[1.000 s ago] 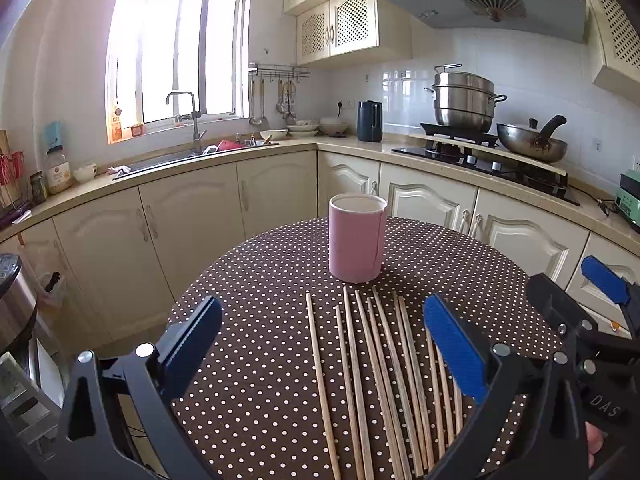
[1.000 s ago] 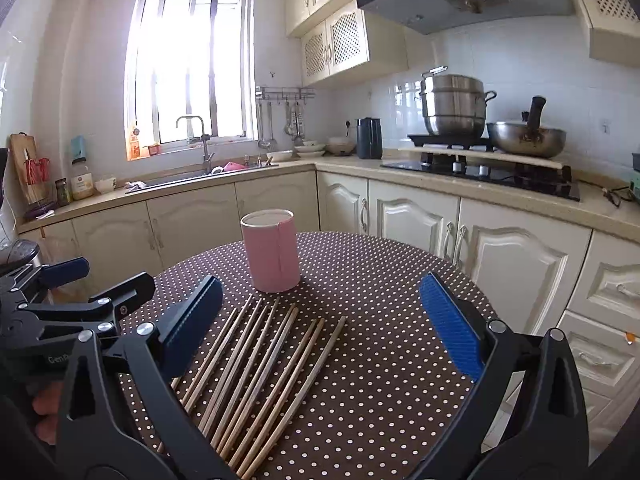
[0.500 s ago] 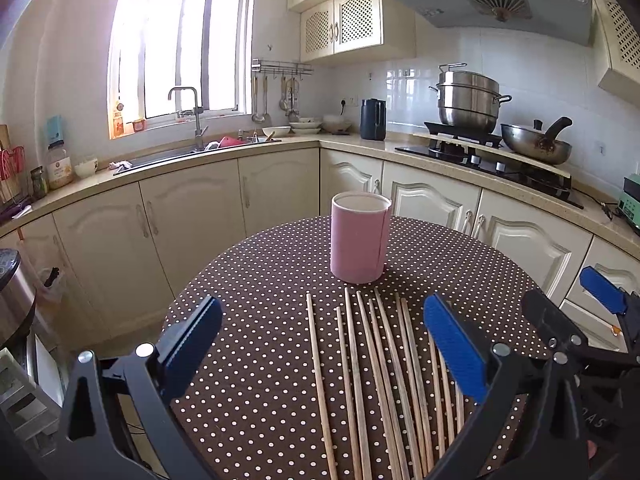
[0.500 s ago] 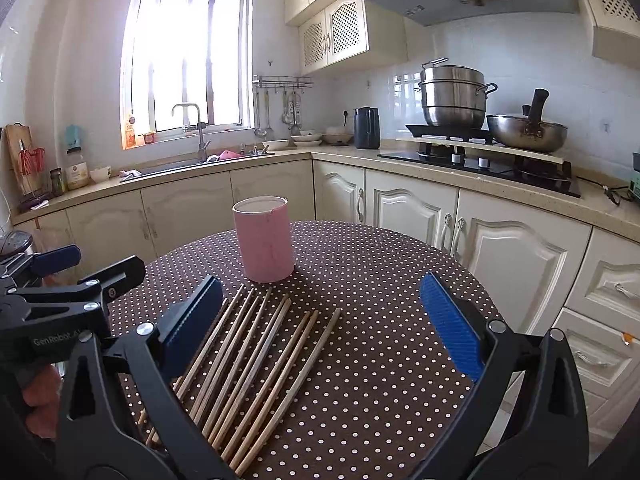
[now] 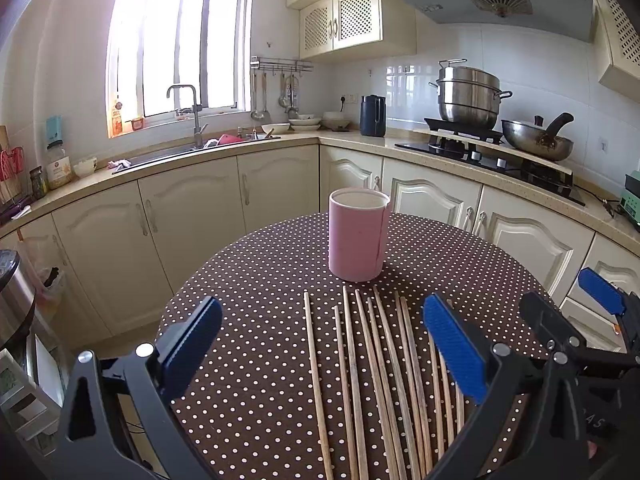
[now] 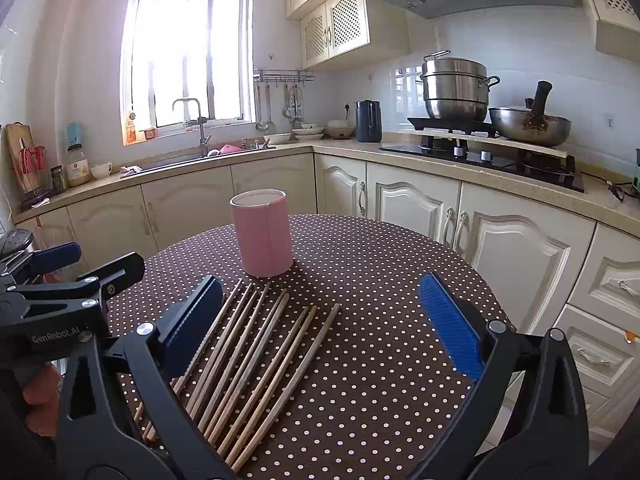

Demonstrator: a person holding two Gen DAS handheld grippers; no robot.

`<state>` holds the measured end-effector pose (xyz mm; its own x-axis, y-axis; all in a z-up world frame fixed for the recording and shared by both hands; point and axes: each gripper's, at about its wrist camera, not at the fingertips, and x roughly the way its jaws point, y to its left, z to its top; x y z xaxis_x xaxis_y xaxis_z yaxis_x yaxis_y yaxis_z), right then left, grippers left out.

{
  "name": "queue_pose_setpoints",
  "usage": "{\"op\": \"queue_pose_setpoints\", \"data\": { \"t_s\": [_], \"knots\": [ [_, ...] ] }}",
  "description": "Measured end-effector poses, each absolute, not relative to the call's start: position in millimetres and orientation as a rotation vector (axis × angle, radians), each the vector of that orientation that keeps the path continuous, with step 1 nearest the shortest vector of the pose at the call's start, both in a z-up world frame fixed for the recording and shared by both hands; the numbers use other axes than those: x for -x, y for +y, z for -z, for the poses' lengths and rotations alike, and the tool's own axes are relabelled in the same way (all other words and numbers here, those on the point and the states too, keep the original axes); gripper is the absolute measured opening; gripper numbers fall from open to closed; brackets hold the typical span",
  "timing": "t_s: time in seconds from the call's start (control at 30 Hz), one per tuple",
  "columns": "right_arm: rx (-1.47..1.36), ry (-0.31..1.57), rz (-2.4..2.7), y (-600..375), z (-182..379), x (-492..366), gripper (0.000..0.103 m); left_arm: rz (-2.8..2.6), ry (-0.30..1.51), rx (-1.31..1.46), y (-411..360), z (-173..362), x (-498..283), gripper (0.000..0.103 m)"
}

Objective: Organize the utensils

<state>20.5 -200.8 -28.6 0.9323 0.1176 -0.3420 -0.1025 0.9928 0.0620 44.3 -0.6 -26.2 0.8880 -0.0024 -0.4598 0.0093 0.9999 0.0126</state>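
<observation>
Several wooden chopsticks (image 5: 376,376) (image 6: 256,364) lie side by side on the round table with a brown polka-dot cloth (image 5: 256,376) (image 6: 380,320). Just beyond their far tips stands an upright, empty pink cylindrical holder (image 5: 358,234) (image 6: 264,236). My left gripper (image 5: 322,350) hovers open over the near ends of the chopsticks, holding nothing. My right gripper (image 6: 320,324) is also open and empty, above the right side of the chopstick row. Each gripper shows at the edge of the other's view: right gripper (image 5: 568,320), left gripper (image 6: 94,264).
Cream kitchen cabinets (image 5: 192,216) wrap around behind the table. On the counter are a sink with a tap (image 5: 192,120), a dark kettle (image 5: 373,115), a steel steamer pot (image 5: 468,96) and a wok (image 5: 536,140) on the stove. A metal appliance (image 5: 12,292) stands at the left.
Both grippers have shifted slightly forward and up, so the holder and chopsticks sit a little differently in each view. The chopsticks and holder have not moved.
</observation>
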Motion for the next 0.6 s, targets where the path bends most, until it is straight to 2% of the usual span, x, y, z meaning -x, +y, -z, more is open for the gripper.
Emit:
{"op": "queue_pose_setpoints", "data": {
  "t_s": [0.6],
  "knots": [
    [-0.059,0.418,-0.103,-194.8,35.0,-32.2,0.097,-0.010,0.521,0.017,4.8,38.8,-55.2,0.099]
  ]
}}
